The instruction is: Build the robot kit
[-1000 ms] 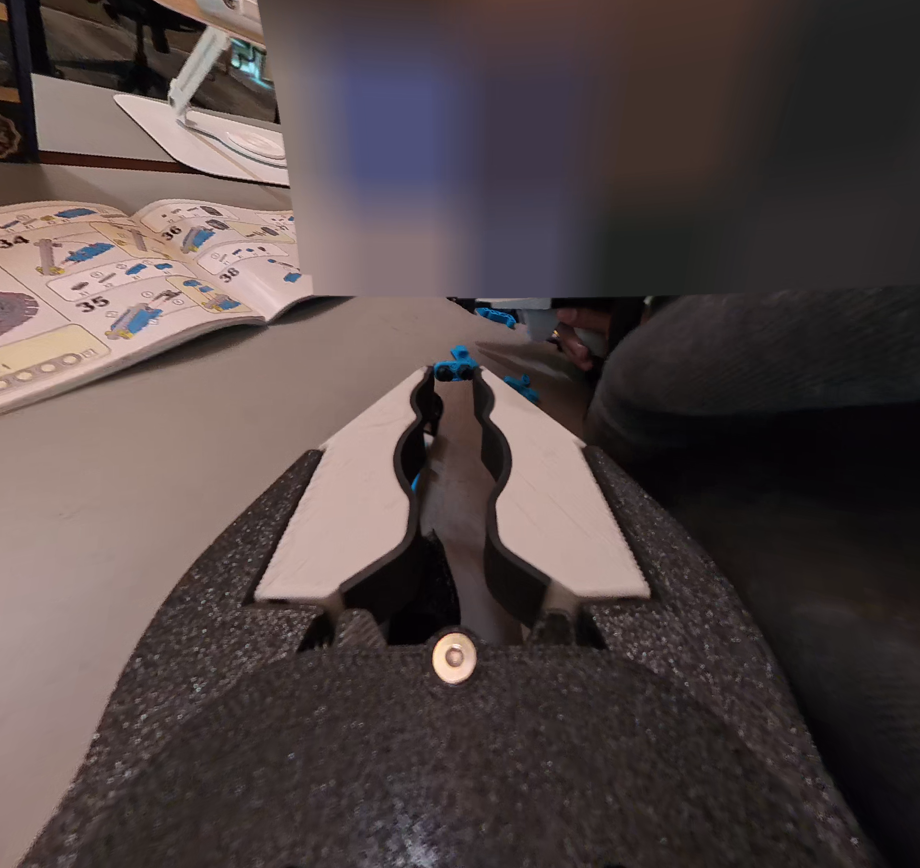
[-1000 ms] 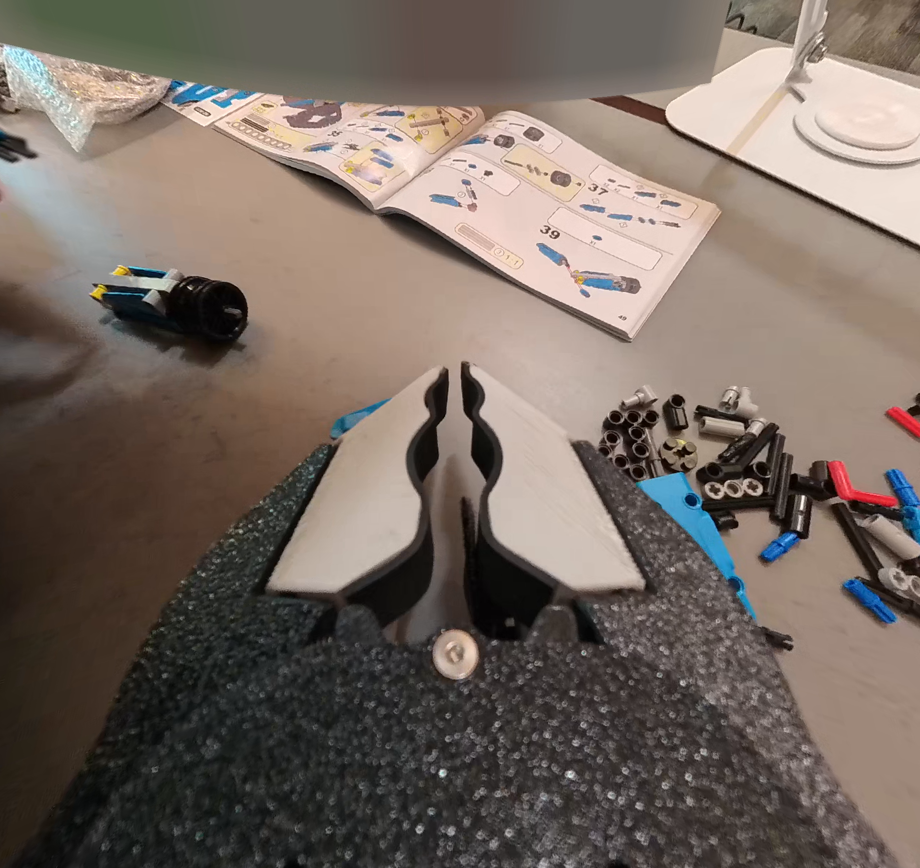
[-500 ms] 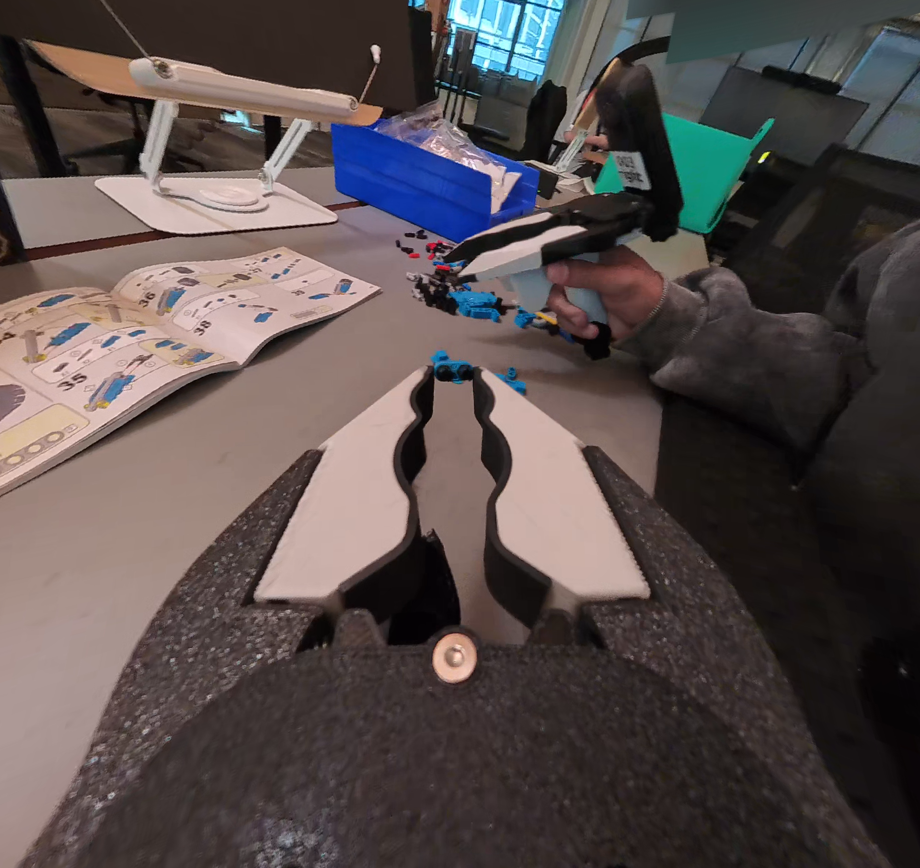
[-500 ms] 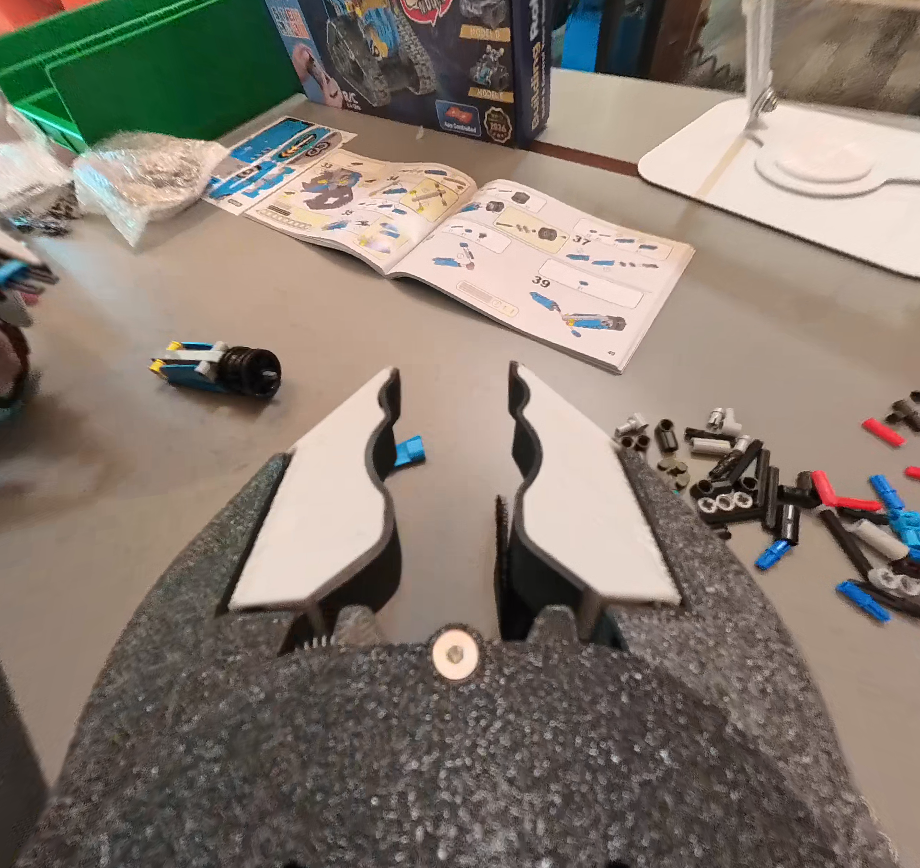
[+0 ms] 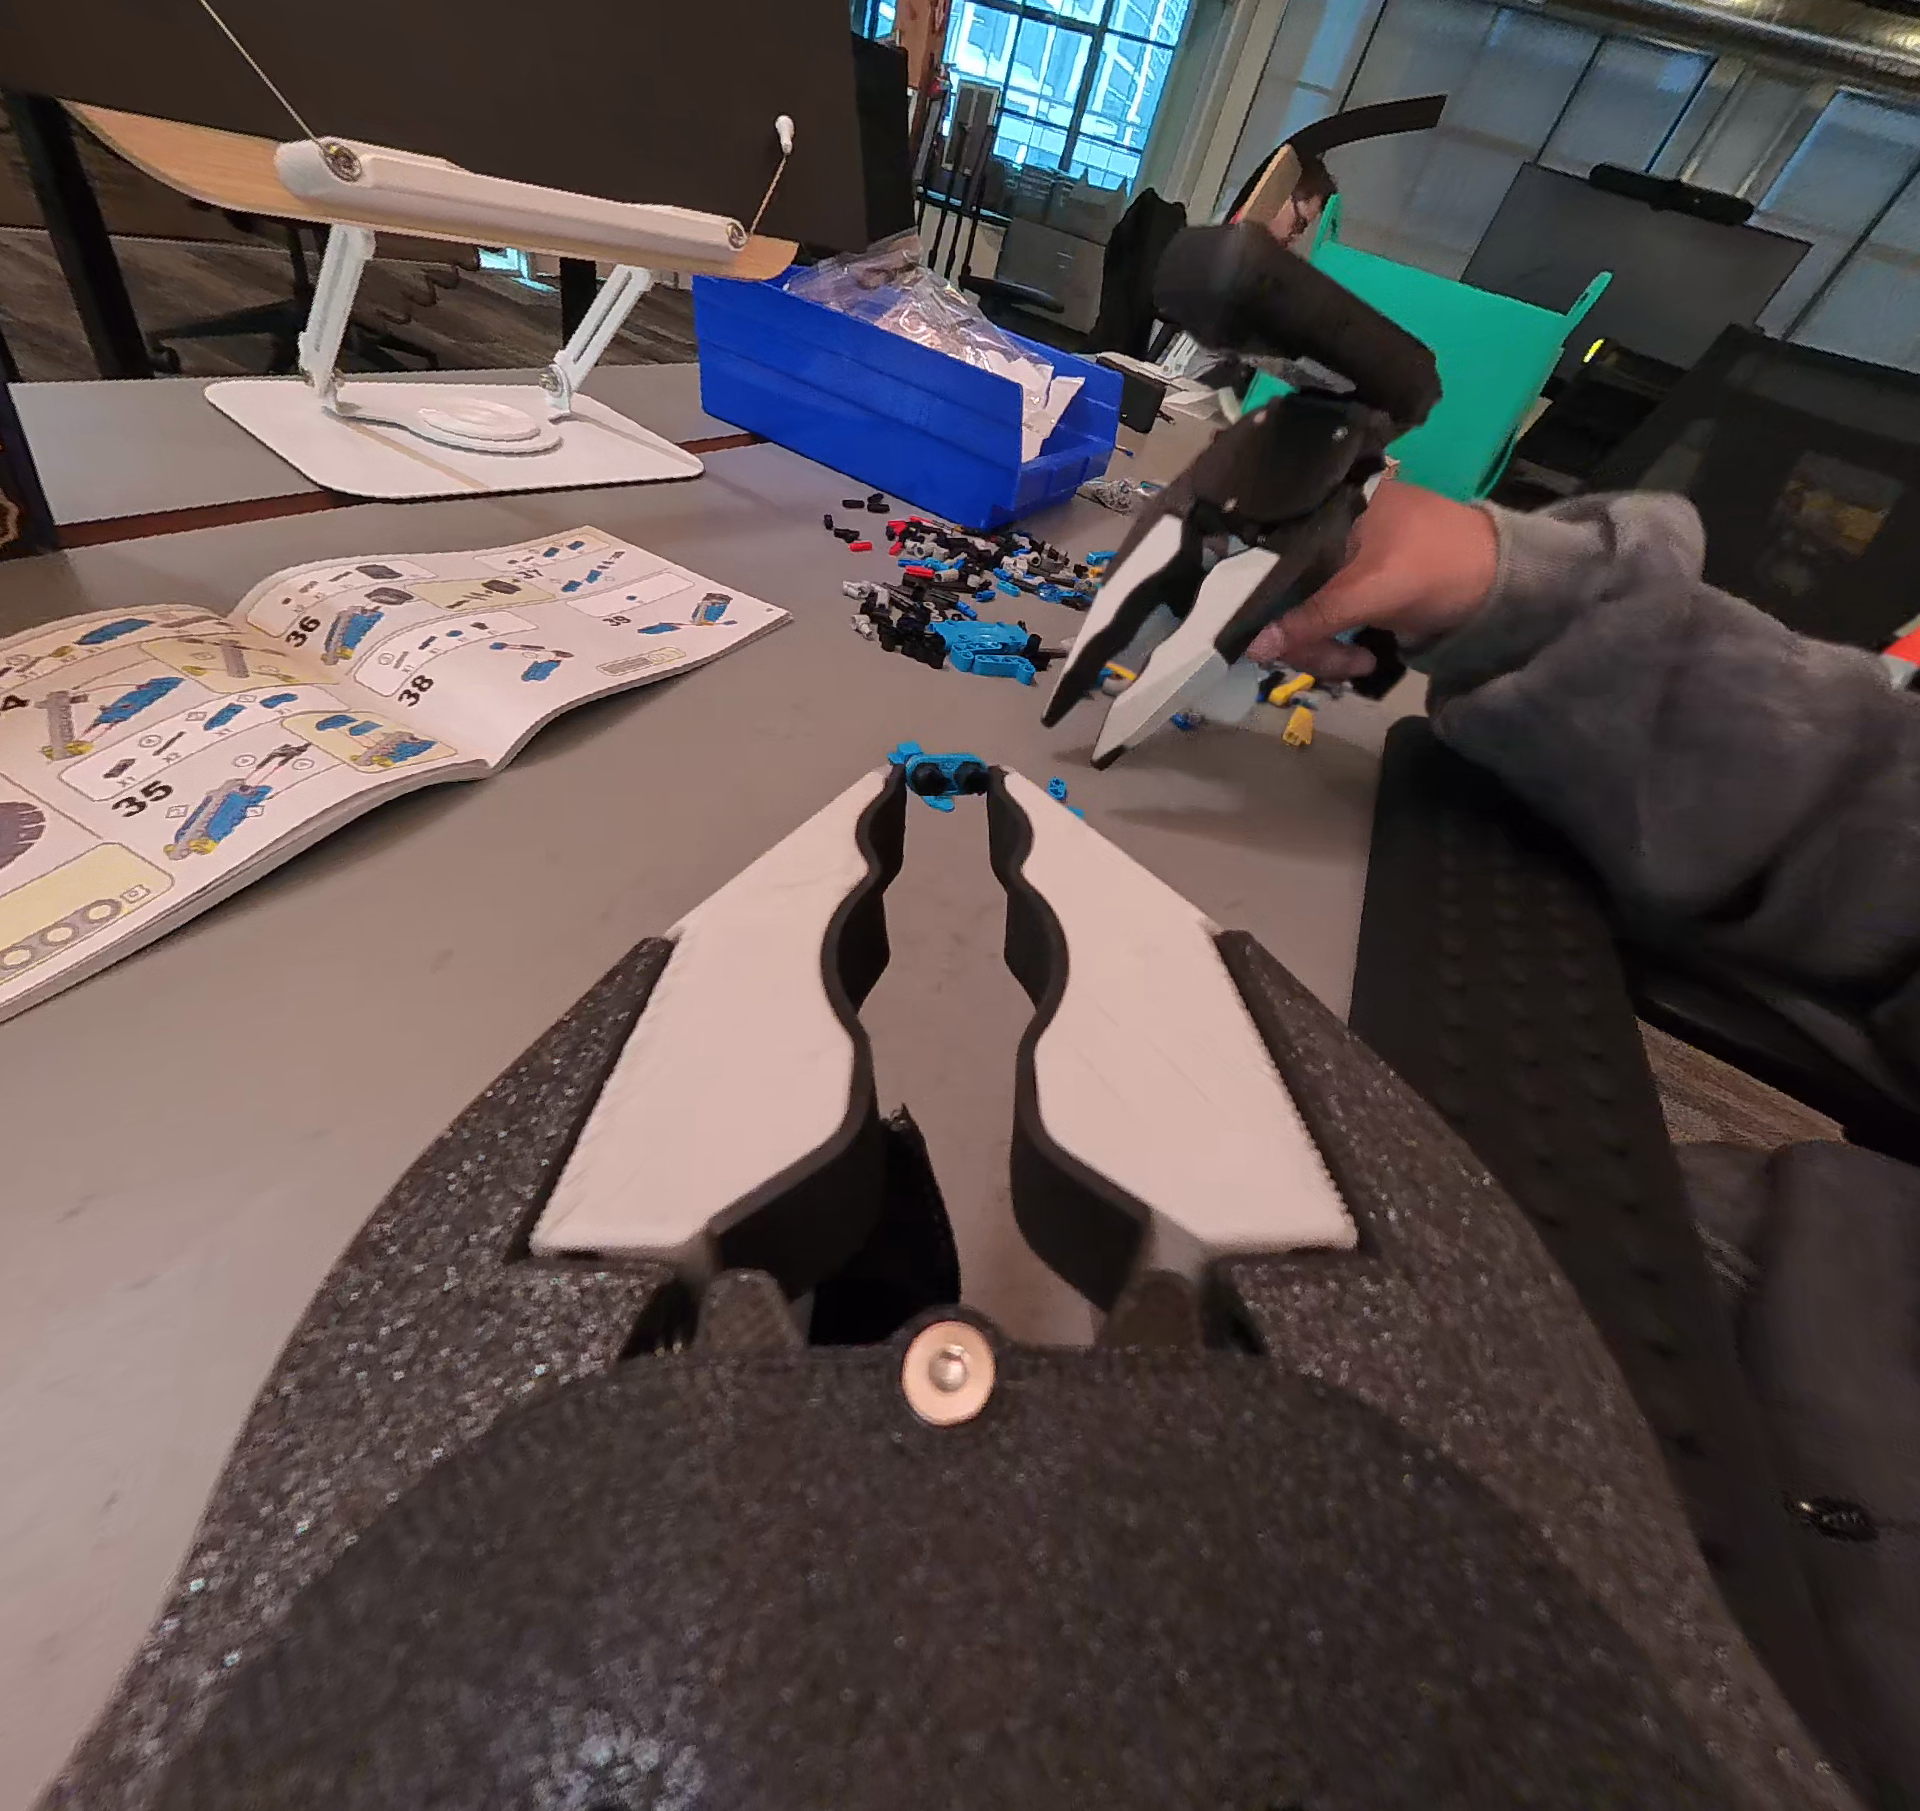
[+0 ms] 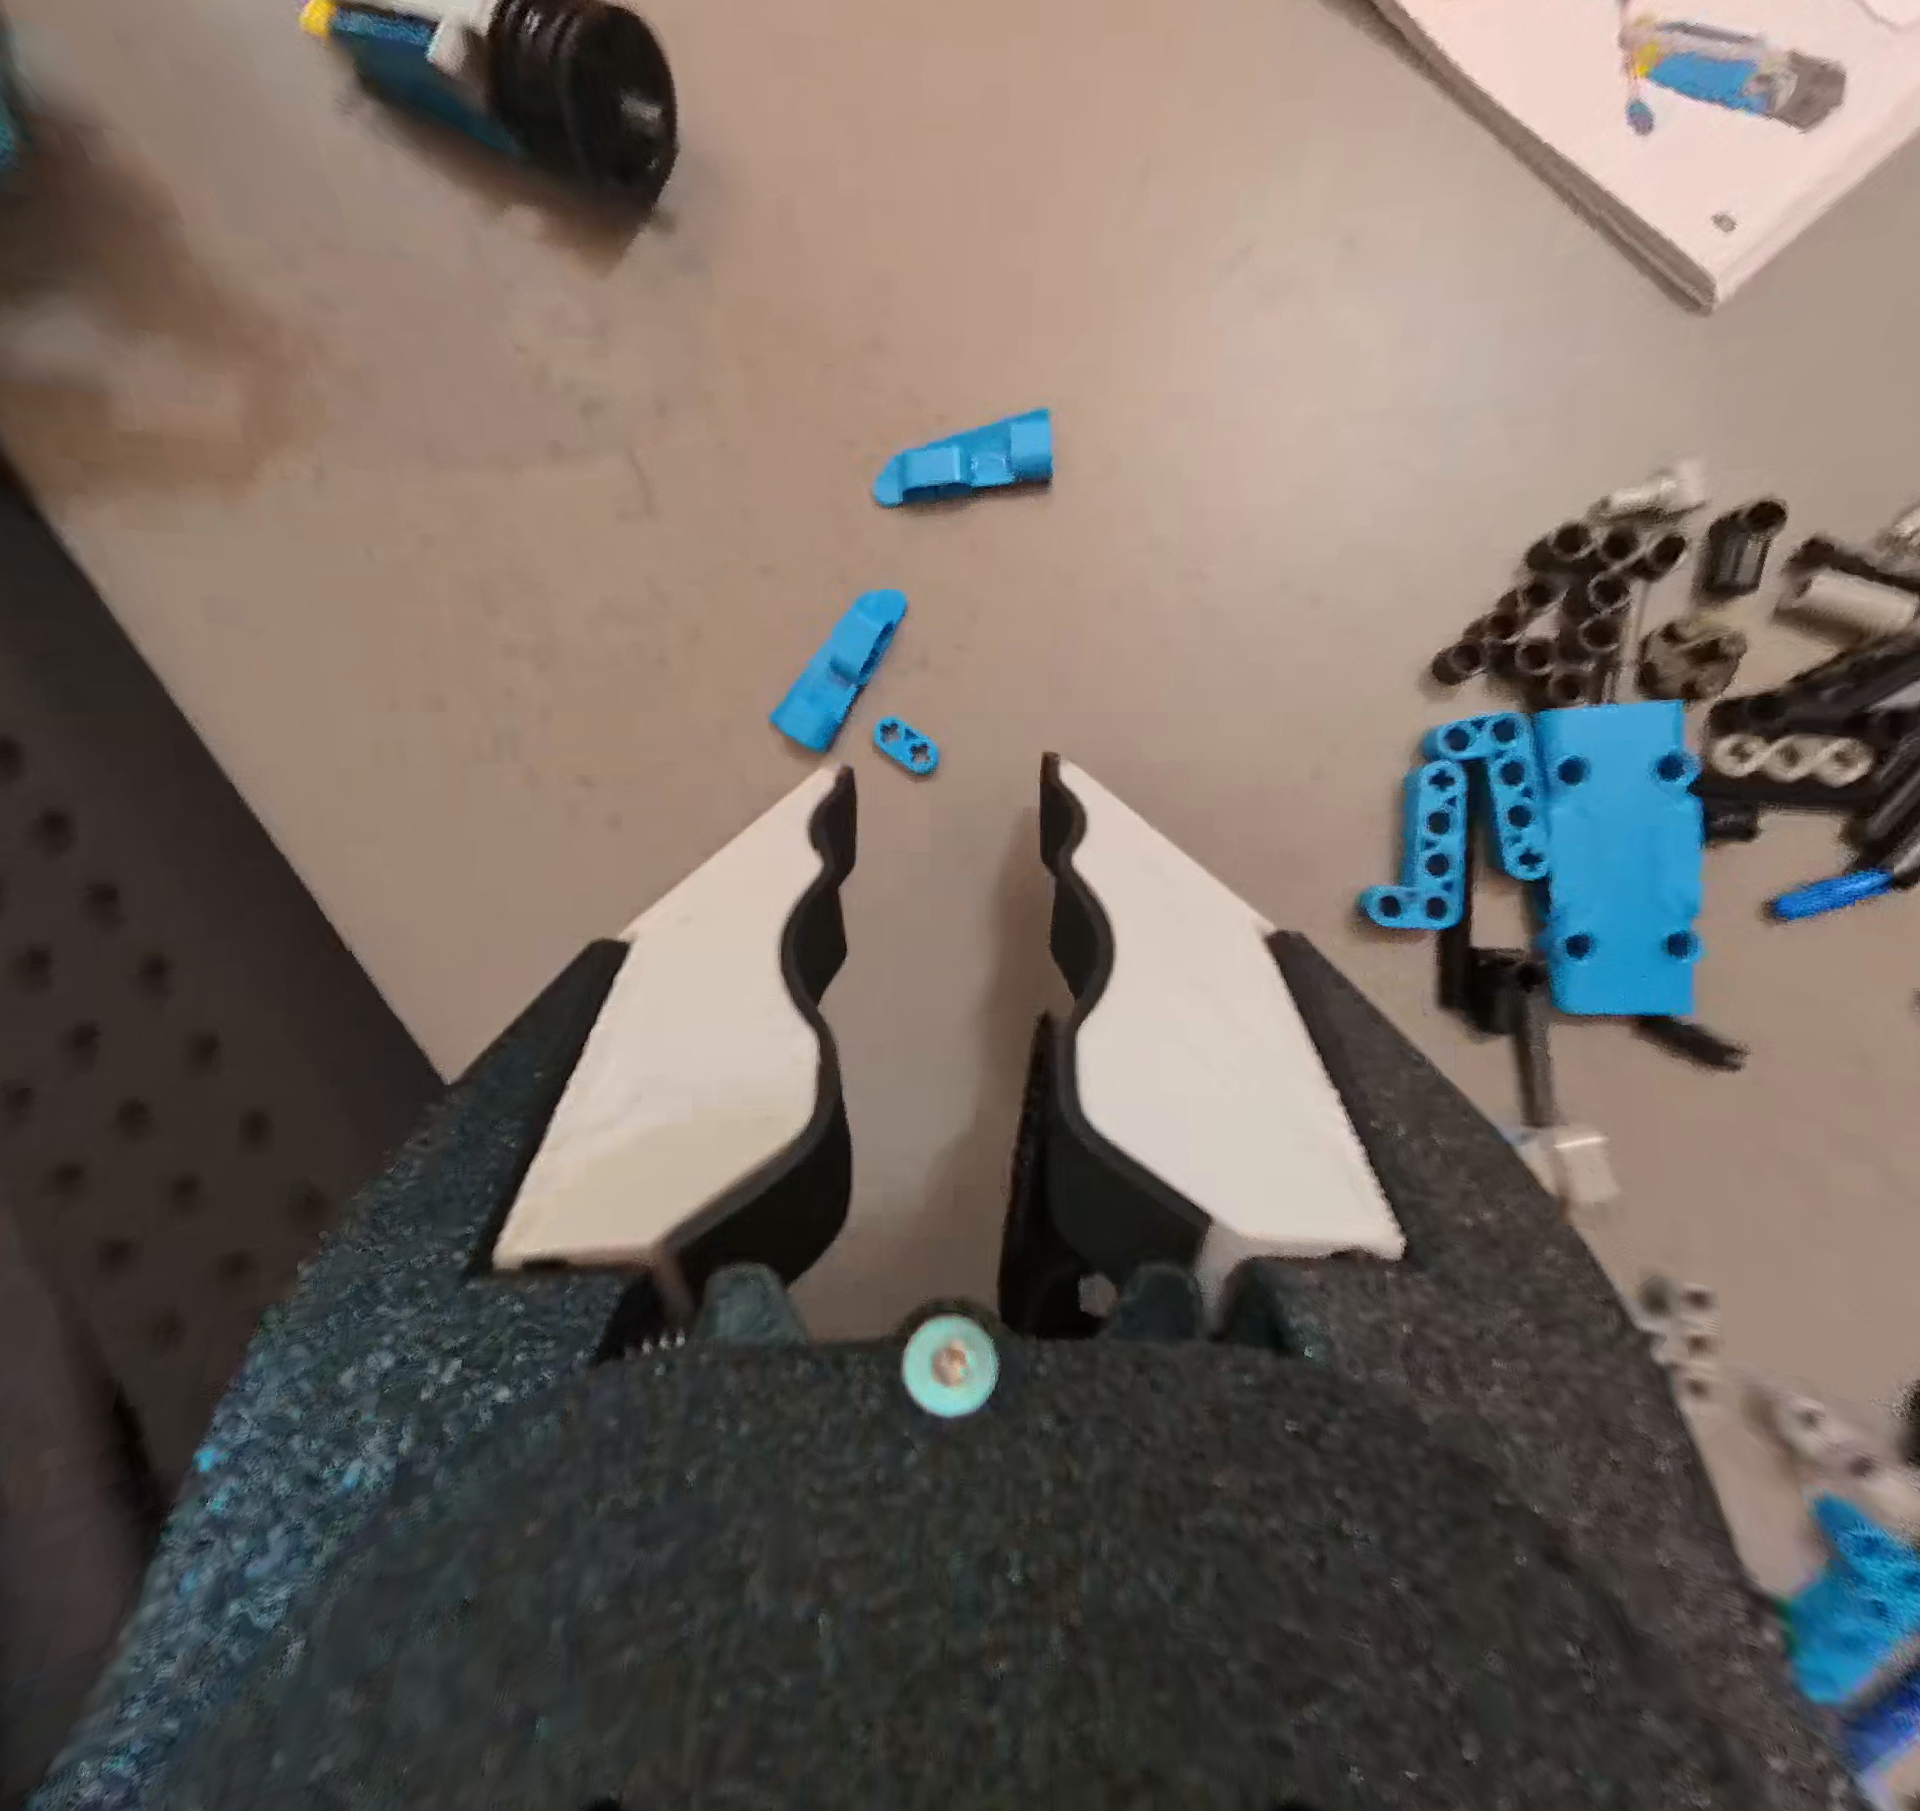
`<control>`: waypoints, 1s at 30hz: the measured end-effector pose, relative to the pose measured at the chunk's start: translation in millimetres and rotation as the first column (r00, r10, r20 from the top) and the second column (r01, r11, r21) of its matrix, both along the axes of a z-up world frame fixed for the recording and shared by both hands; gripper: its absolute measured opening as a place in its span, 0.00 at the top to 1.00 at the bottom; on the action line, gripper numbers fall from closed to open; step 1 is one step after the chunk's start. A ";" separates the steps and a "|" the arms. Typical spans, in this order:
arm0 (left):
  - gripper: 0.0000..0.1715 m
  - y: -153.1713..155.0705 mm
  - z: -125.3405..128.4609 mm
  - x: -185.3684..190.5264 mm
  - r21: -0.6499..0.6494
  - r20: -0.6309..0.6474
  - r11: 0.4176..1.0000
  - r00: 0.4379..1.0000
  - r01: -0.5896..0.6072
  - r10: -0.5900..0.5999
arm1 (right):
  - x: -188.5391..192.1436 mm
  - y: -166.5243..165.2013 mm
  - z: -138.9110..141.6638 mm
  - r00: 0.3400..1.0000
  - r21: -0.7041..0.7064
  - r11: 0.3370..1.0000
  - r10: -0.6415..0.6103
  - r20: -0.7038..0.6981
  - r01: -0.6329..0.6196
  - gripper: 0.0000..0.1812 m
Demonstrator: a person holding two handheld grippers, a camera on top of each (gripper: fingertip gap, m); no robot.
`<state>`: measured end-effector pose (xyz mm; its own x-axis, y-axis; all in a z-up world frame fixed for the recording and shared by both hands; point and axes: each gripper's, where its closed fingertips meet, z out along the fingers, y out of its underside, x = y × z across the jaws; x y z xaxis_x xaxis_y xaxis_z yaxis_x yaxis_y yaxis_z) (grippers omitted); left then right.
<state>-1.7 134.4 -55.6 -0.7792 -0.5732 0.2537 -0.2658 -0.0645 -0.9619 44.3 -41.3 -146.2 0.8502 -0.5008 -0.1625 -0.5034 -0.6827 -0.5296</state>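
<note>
My left gripper [image 5: 943, 776] is shut on a small blue piece with black pins [image 5: 940, 780], held just above the grey table [image 5: 416, 982]. My right gripper [image 6: 945, 769] is open and empty and points steeply down at the table. It also shows in the left wrist view [image 5: 1086, 733], held by a hand. A tiny blue two-hole link [image 6: 906, 745] lies just off its left fingertip. Two curved blue pieces [image 6: 842, 670] [image 6: 966, 462] lie beyond it. A blue and black wheel assembly [image 6: 509, 68] lies farther off to the left.
A blue plate [image 6: 1616, 857], blue angled beams [image 6: 1455, 826] and a pile of black pieces [image 6: 1579, 598] lie right of the right gripper. An open instruction booklet [image 5: 312, 681], a blue bin [image 5: 883, 400] and a white stand [image 5: 468, 411] are on the table. A black perforated mat [image 6: 125, 982] borders the table's edge.
My right gripper has opened from shut and tipped down close over the small blue pieces. My left gripper has kept its hold on the blue piece, and its view now takes in the right gripper.
</note>
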 end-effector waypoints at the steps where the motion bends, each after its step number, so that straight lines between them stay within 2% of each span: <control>1: 0.91 -0.5 0.1 -0.6 -0.002 -0.002 1.000 1.000 0.004 -0.004 | -1.2 2.7 -2.0 0.998 0.014 0.998 -0.056 -0.005 0.056 0.81; 3: 0.91 -2.5 -3.2 -1.1 0.010 -0.015 1.000 1.000 0.012 -0.012 | 1.8 -0.1 -4.7 0.980 0.007 0.981 -0.194 0.052 0.194 0.83; 6: 0.91 -4.2 -6.6 -1.5 0.027 -0.025 0.999 1.000 0.018 -0.017 | -9.4 0.7 -8.2 0.945 0.012 0.950 -0.313 0.092 0.313 0.84; 8: 0.91 -6.4 -6.9 -2.9 0.024 -0.029 0.999 0.999 0.031 -0.030 | -10.6 -2.3 -9.7 0.920 -0.006 0.929 -0.366 0.142 0.371 0.84; 11: 0.91 -8.4 -8.5 -2.9 0.029 -0.037 0.999 0.999 0.040 -0.039 | -10.6 6.5 -7.5 0.886 0.049 0.897 -0.441 0.143 0.438 0.85; 13: 0.91 -9.9 -9.9 -3.1 0.027 -0.047 0.998 0.998 0.049 -0.048 | -9.4 3.0 -14.6 0.873 -0.006 0.887 -0.454 0.180 0.462 0.86; 17: 0.91 -11.7 -12.9 -4.1 0.021 -0.073 0.998 0.995 0.066 -0.064 | -5.5 6.9 -15.0 0.870 -0.004 0.889 -0.448 0.205 0.458 0.87; 21: 0.91 -6.9 -9.7 -7.5 -0.025 -0.086 0.997 0.994 0.070 -0.072 | -5.1 10.4 -16.1 0.878 0.035 0.889 -0.456 0.145 0.456 0.91; 25: 0.91 2.4 1.9 -9.9 -0.137 -0.093 0.988 0.992 0.072 -0.085 | -5.2 10.9 -16.1 0.884 0.030 0.899 -0.436 0.168 0.438 0.92; 28: 0.91 5.2 16.4 -13.6 -0.242 -0.072 0.965 0.990 0.103 -0.124 | -4.3 11.0 -15.7 0.899 0.056 0.908 -0.420 0.121 0.416 0.92; 30: 0.91 6.5 24.9 -16.6 -0.313 -0.065 0.941 0.986 0.128 -0.156 | -6.5 19.6 -9.6 0.922 0.150 0.916 -0.384 0.056 0.372 0.92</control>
<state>-18.2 140.9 -30.7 -0.8135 -0.3417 0.4706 -0.3760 -0.3083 -0.8738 37.8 -21.7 -155.8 0.6150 -0.7659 -0.1874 -0.6602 -0.3703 -0.6534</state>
